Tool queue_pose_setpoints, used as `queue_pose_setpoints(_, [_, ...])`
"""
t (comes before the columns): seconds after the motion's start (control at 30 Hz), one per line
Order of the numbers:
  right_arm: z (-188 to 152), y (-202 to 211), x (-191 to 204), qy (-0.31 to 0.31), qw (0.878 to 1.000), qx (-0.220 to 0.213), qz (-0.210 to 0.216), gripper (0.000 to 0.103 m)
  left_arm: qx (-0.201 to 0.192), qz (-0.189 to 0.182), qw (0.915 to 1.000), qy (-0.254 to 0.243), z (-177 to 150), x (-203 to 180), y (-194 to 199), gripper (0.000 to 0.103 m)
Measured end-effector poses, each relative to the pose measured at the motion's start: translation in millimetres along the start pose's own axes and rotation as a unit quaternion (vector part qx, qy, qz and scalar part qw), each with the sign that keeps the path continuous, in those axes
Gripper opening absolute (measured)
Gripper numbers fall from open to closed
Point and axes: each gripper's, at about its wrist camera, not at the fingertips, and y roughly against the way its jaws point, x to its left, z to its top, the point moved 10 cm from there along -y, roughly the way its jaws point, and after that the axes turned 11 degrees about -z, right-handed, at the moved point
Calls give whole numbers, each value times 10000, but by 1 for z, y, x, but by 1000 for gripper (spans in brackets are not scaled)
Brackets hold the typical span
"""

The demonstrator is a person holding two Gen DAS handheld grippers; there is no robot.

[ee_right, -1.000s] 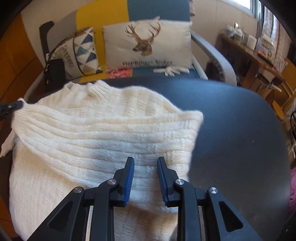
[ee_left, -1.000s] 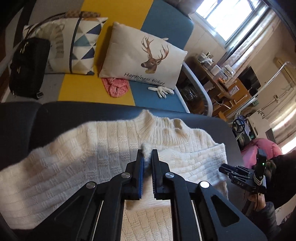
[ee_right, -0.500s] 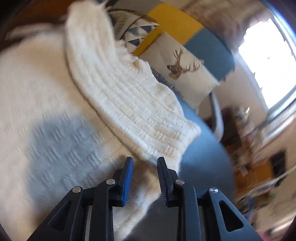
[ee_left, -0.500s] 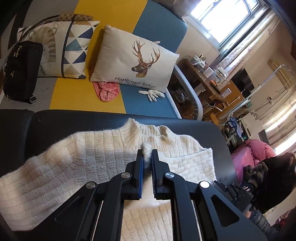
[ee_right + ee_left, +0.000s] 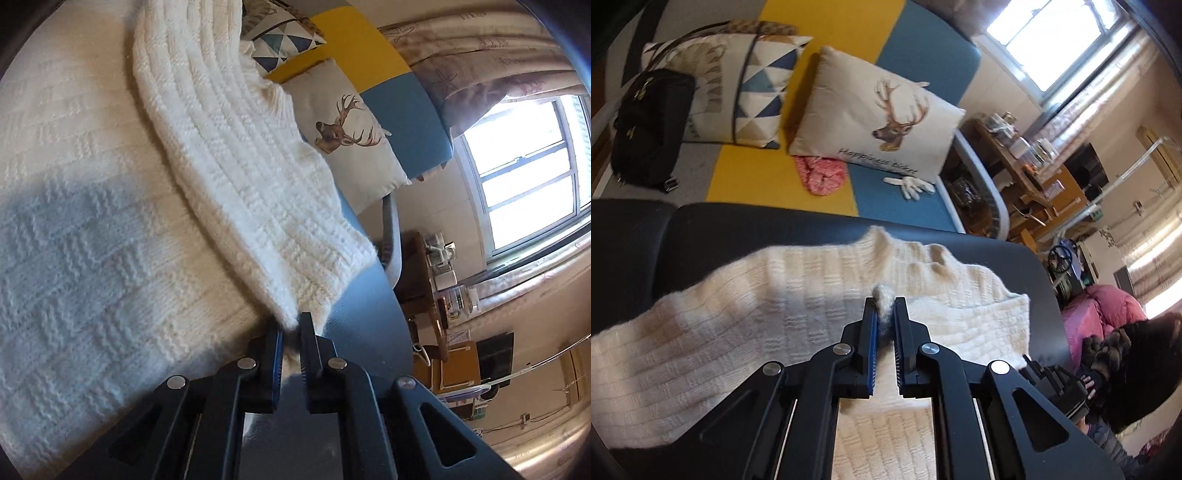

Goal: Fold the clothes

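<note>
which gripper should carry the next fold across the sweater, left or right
Probably right. The right gripper is shut on the sweater at its outer edge beside bare dark table, so it has a free flap. The left gripper pinches knit mid-garment, better as an anchor.

Home living room: sofa (image 5: 827, 44), deer cushion (image 5: 875, 122), curtained window (image 5: 524, 155).

Pretty cozy room: a sofa (image 5: 827, 44) in grey, yellow and blue panels with 2 cushions, a deer one (image 5: 875, 122) and a triangle-patterned one (image 5: 746, 85). Bright window (image 5: 524, 173) with curtains, cluttered wooden desk (image 5: 1030, 173) under it, cream walls.
</note>
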Motion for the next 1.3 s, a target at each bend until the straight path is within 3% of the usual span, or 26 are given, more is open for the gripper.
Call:
queue_pose_setpoints(0.1, [-2,-2,2,-187,9998,63,33,5,51,210,9997,93,-2,16,-2,7])
queue_pose_setpoints(0.2, [-4,-2,1,-333,9993,145,50,5,-139,102,9998,-80,11,2,7,7])
queue_pose_setpoints(0.33, [-6,-1,-2,-562,9981,234,87,5,-659,-582,9955,-354,45,-48,38,7])
queue_pose_setpoints(0.4, [-5,-2,-2,-681,9972,281,127,5,-589,-390,9967,-392,51,-50,40,7])
queue_pose_setpoints(0.5, [-4,-2,-2,-791,9962,328,173,5,-3,-41,10000,86,28,-11,21,8])
queue_pose_setpoints(0.6, [-4,-2,-1,-858,9956,323,194,6,716,259,9951,630,-20,44,-1,21])
queue_pose_setpoints(0.67, [-4,-2,0,-852,9957,304,177,6,991,201,9904,946,-45,65,-9,23])
queue_pose_setpoints(0.77, [-4,-2,0,-866,9956,307,178,6,1042,-242,9827,1514,-67,81,-16,23])
queue_pose_setpoints(0.97, [-4,-3,0,-838,9959,301,174,6,734,-1027,9684,2151,-69,83,-29,26])
queue_pose_setpoints(1.03, [-4,-3,-1,-839,9958,300,190,6,672,-1014,9713,2045,-68,80,-34,26])
queue_pose_setpoints(1.13, [-4,-3,-1,-846,9958,292,198,6,549,-698,9805,1751,-65,76,-40,7])
queue_pose_setpoints(1.23, [-4,-2,-1,-824,9960,291,178,6,113,-606,9899,1276,-42,55,-32,4])
queue_pose_setpoints(1.3, [-4,-2,-1,-825,9960,300,176,6,-300,-818,9912,993,-17,27,-17,4])
